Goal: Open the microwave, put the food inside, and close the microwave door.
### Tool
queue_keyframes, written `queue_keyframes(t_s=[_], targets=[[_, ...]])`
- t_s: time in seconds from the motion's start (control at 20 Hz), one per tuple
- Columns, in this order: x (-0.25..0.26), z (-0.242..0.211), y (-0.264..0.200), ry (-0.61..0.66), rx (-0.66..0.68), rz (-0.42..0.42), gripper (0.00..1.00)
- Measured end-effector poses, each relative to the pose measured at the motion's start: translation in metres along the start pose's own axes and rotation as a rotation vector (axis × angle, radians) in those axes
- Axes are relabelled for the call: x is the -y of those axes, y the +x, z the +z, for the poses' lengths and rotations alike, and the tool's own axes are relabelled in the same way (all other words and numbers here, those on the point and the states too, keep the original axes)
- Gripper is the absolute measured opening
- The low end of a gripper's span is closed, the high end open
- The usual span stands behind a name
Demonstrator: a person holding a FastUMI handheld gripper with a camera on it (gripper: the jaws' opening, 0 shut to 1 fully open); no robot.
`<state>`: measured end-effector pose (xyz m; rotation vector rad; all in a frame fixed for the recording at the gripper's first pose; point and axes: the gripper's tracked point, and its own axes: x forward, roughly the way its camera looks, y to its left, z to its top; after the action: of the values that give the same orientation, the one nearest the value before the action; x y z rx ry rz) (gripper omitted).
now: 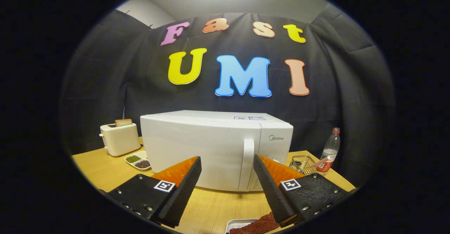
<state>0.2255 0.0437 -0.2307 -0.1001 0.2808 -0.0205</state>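
Hovering over a wooden tabletop (218, 206), the gripper (227, 163) holds its two fingers wide apart with nothing clamped between them. Nearest the camera, just below and between the fingers and closer to the right one, a white tray (236, 223) carries a dark reddish-brown piece of food (258, 225), lying free of both fingers. Just ahead of the fingers stands a white microwave (211, 142), its door shut and its vertical handle (247, 163) facing the gap, close to the right fingertip. Beyond the left finger, a small divided dish (137, 160) of green and dark beans sits beside the microwave, and farther off a cream toaster (119, 139) holds a slice of bread (123, 122). Beyond the right finger are a wire basket (302, 163), a red-and-white striped straw (319, 162), and a clear plastic bottle (329, 151) with a red cap.
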Motion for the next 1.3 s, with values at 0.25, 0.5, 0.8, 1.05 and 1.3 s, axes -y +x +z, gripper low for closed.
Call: queue_keyframes(t_s=[0.25, 0.5, 0.8, 1.05, 1.3], targets=[[0.004, -0.028, 0.035, 0.033, -0.068, -0.007, 0.94], [0.009, -0.035, 0.049, 0.008, -0.071, -0.081, 0.90], [0.010, -0.038, 0.051, -0.053, -0.048, -0.128, 0.89], [0.019, -0.039, 0.051, -0.040, -0.058, -0.128, 0.89], [0.023, -0.046, 0.061, 0.038, -0.076, -0.094, 0.88]])
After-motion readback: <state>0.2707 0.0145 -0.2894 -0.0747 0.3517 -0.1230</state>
